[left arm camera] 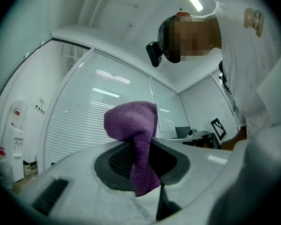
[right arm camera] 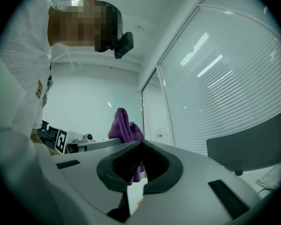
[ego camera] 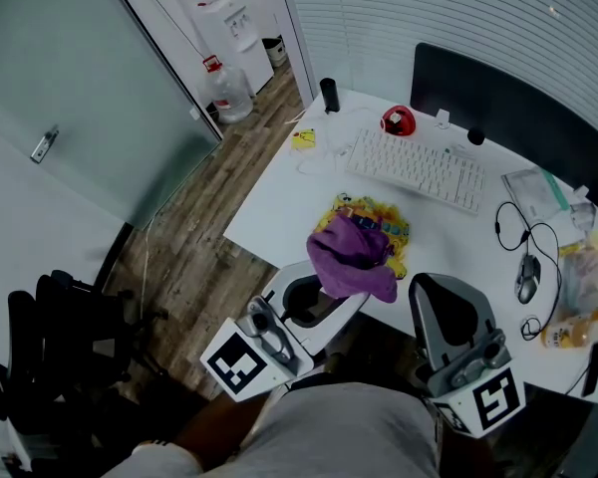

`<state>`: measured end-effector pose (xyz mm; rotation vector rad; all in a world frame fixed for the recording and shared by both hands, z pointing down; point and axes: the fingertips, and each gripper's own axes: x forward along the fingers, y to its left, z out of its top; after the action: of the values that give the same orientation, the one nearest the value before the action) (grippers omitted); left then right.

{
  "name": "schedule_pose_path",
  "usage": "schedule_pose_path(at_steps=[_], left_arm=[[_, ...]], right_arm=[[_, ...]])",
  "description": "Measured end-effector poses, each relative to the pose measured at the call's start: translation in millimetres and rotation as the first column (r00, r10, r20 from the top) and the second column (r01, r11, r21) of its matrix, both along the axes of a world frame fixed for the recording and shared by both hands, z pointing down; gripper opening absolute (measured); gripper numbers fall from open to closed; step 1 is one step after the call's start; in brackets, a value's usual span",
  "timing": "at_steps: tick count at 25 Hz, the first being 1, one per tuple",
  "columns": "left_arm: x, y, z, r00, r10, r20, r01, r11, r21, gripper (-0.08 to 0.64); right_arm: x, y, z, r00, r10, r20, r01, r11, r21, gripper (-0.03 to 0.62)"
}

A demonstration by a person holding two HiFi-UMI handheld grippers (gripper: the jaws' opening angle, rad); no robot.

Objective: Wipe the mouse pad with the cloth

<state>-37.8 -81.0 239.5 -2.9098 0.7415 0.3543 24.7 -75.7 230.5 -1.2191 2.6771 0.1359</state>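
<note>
Office, wood floor, white worktop [ego camera: 279,202] by blinds.

Head view: patterned mouse pad [ego camera: 379,219] near worktop's front edge. Purple cloth [ego camera: 351,257] bunched over pad's near part, contact not discernible. Judged: cloth in grip, wiping itself yet to do. Keyboard [ego camera: 419,167] just behind pad, mouse [ego camera: 527,279] well to right, bare worktop left of pad for strokes.

Left gripper view: left hand-held gripper [left arm camera: 141,159] clamped on cloth.

Right gripper view: right hand-held gripper [right arm camera: 141,146] closed, nothing held.
</note>
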Motion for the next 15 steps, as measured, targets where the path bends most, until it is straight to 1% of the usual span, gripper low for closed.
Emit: schedule_pose_path(at_steps=[4, 8, 15], left_arm=[[0.7, -0.9, 1.3, 1.0, 0.004, -0.002, -0.004, 1.0, -0.005, 0.083], [0.4, -1.8, 3.5, 1.0, 0.007, -0.001, -0.007, 1.0, -0.01, 0.081], [-1.6, -1.4, 3.3, 1.0, 0.011, -0.006, -0.011, 1.0, -0.016, 0.082]], right_arm=[[-0.3, 0.1, 6.9, 1.0, 0.001, -0.012, -0.001, 1.0, -0.025, 0.011], [-2.1, -0.9, 3.4, 1.0, 0.003, 0.015, -0.003, 1.0, -0.019, 0.011], [0.3, 0.8, 10.4, 1.0, 0.019, -0.001, -0.019, 0.999, -0.05, 0.011]])
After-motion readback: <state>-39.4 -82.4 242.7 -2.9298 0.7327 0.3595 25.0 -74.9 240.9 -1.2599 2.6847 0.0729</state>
